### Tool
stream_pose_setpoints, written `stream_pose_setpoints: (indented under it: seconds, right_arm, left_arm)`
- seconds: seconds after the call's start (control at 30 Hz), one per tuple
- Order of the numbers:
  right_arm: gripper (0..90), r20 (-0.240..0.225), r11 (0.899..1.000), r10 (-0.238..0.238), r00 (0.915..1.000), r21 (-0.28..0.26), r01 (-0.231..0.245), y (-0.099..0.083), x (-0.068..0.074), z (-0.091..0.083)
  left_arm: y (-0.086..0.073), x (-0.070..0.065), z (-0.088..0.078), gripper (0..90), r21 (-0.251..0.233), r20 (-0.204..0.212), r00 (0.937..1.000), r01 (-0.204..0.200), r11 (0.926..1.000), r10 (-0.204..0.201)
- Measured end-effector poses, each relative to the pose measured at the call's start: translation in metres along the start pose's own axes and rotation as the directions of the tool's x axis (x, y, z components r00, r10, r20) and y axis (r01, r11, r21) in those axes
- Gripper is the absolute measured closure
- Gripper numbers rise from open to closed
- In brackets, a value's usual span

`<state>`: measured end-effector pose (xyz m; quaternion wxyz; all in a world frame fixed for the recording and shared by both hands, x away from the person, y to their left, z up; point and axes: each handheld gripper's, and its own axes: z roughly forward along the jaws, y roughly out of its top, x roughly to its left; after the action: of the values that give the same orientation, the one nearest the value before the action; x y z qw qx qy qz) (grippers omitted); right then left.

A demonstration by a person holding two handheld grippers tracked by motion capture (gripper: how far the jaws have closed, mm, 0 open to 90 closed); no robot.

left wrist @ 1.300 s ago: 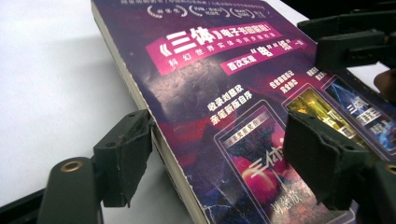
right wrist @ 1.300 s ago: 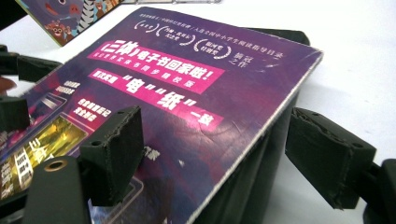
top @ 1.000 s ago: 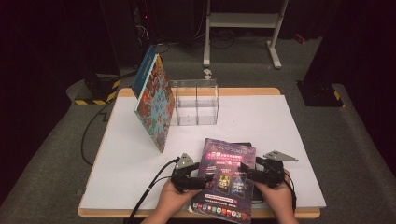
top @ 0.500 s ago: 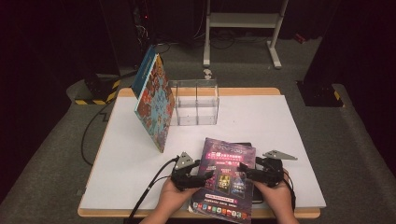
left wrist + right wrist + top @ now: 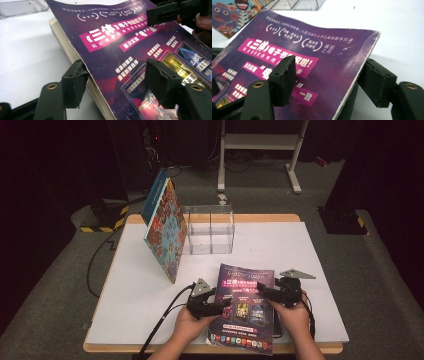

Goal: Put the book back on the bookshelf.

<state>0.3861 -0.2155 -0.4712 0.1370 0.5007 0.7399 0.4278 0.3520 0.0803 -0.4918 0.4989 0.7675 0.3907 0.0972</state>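
Purple glossy book cover [image 5: 246, 305] (curling, thin) sits between each hand-held gripper's closing jaws, unpinched.

The book [image 5: 245, 310] has a purple cover with a magenta band, white lettering and small coloured pictures. Near the table's [image 5: 280, 240] far left corner leans a picture book [image 5: 166, 231], red and blue with busy patterning. The table is white.
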Motion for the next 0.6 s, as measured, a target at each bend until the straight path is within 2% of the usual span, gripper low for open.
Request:
stream_pose_setpoints:
  seconds: [0.1, 0.2, 0.23, 0.3, 0.37, 0.4, 0.47, 0.6]
  right_arm:
    - [26.7, 0.012, 1.000, 0.004, 0.9999, 0.021, -0.004, 0.002, -0.003, 0.005]
    - [22.1, 0.002, 0.999, 0.014, 0.9999, 0.031, -0.014, -0.006, -0.005, 0.002]
    - [20.8, -0.005, 0.999, 0.019, 0.9998, 0.028, -0.019, -0.011, -0.003, -0.002]
    - [17.5, -0.021, 1.000, 0.023, 0.9995, 0.017, -0.023, -0.020, 0.003, -0.011]
    - [14.8, -0.035, 1.000, 0.024, 0.9991, 0.014, -0.023, -0.028, 0.009, -0.016]
    - [14.0, -0.043, 1.000, 0.022, 0.9988, 0.021, -0.021, -0.032, 0.012, -0.018]
    - [13.9, -0.029, 1.000, 0.007, 0.9996, 0.023, -0.006, -0.036, 0.017, -0.019]
    - [14.2, -0.024, 1.000, 0.004, 0.9997, 0.020, -0.004, -0.037, 0.019, -0.021]
  left_arm:
    - [0.000, 0.001, -0.001, 31.0, 0.003, -0.018, 0.9997, 0.017, 0.9998, -0.017]
    - [-0.005, 0.001, -0.007, 27.0, 0.005, -0.011, 0.9997, 0.023, 0.9997, -0.023]
    - [-0.007, 0.002, -0.008, 24.9, 0.009, -0.005, 0.9992, 0.039, 0.9992, -0.039]
    - [-0.010, 0.005, -0.006, 19.5, 0.019, 0.016, 0.9964, 0.083, 0.9964, -0.083]
    - [-0.011, 0.010, -0.002, 14.5, 0.032, 0.041, 0.9895, 0.138, 0.9900, -0.139]
    - [-0.011, 0.011, 0.000, 13.4, 0.031, 0.046, 0.9878, 0.147, 0.9886, -0.149]
    - [-0.011, 0.012, 0.004, 11.0, 0.029, 0.052, 0.9875, 0.147, 0.9886, -0.149]
    - [-0.006, 0.014, 0.015, 6.4, 0.068, 0.095, 0.9776, 0.182, 0.9810, -0.188]
